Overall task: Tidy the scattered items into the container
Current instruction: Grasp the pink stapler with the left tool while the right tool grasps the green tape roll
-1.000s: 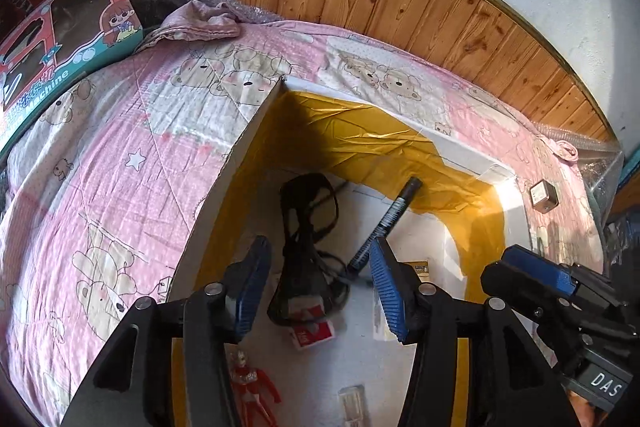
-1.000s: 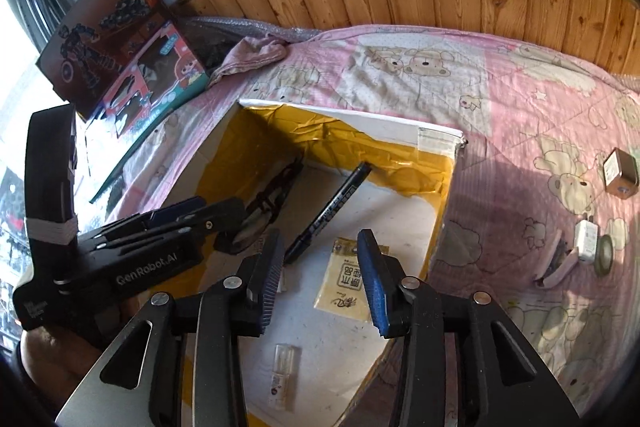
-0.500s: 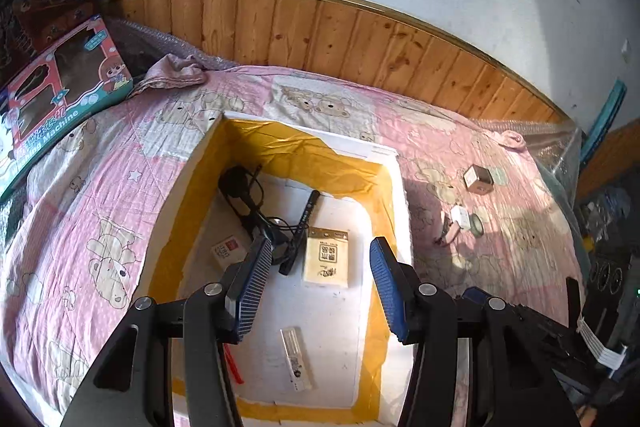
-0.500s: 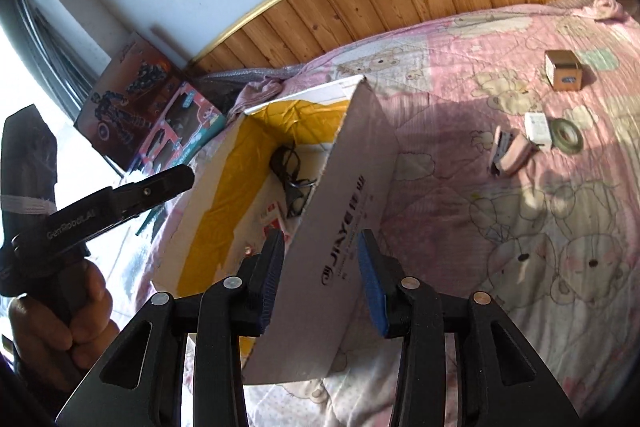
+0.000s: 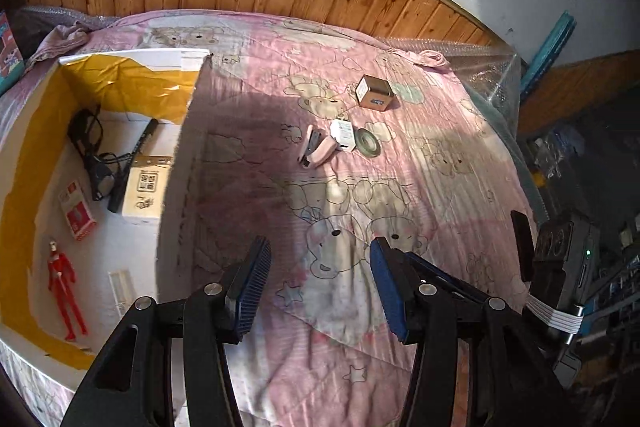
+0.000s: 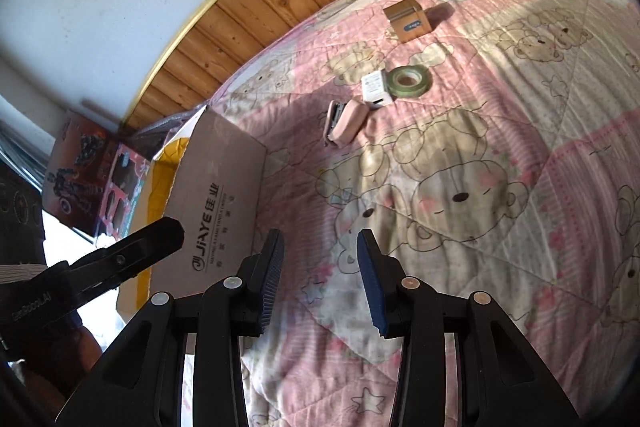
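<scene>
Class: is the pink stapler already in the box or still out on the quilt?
Out. The pink stapler lies on the quilt, beside the white charger, apart from the box.

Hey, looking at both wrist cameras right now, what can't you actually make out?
- Box contents: right wrist view, hidden by its near wall.
- Yellow packet print: left wrist view, too small to read, partly behind the box wall.
- Small brown box label: both views, too small.
- Toy boxes: right wrist view, partly hidden by the left gripper.
</scene>
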The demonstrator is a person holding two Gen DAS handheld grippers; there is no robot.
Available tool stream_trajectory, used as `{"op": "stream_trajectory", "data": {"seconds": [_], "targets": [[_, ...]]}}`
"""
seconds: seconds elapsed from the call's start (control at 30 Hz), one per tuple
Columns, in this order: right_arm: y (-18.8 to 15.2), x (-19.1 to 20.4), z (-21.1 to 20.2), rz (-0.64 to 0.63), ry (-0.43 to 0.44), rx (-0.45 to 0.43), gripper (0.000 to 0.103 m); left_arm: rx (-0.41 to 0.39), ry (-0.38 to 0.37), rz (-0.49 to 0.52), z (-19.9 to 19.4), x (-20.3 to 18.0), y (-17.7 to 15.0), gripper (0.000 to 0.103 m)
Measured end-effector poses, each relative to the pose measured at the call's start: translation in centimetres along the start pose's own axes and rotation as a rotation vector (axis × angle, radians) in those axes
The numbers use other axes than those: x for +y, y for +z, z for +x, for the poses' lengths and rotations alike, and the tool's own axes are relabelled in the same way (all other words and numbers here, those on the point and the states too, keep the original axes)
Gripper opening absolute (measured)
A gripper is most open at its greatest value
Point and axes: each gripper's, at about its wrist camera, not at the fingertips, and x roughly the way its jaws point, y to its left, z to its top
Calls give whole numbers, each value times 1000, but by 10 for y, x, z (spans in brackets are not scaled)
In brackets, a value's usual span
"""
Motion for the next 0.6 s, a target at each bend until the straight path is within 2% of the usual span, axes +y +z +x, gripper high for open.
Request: {"op": "stream_trajectory", "data": {"seconds": [0.17, 0.27, 0.5, 0.6], "targets": [[24, -18, 4, -39, -32, 4, 42, 25, 24, 27, 40, -26, 15, 56], [45, -27, 17, -82, -55, 9, 42, 26, 75, 42, 67, -35, 29, 60], [101, -54, 63, -131, -93, 49, 42, 20, 160, 19, 130, -30, 67, 61], [118, -62, 86, -162, -117, 75, 42, 39, 171, 11, 154, -22, 78, 61]]}}
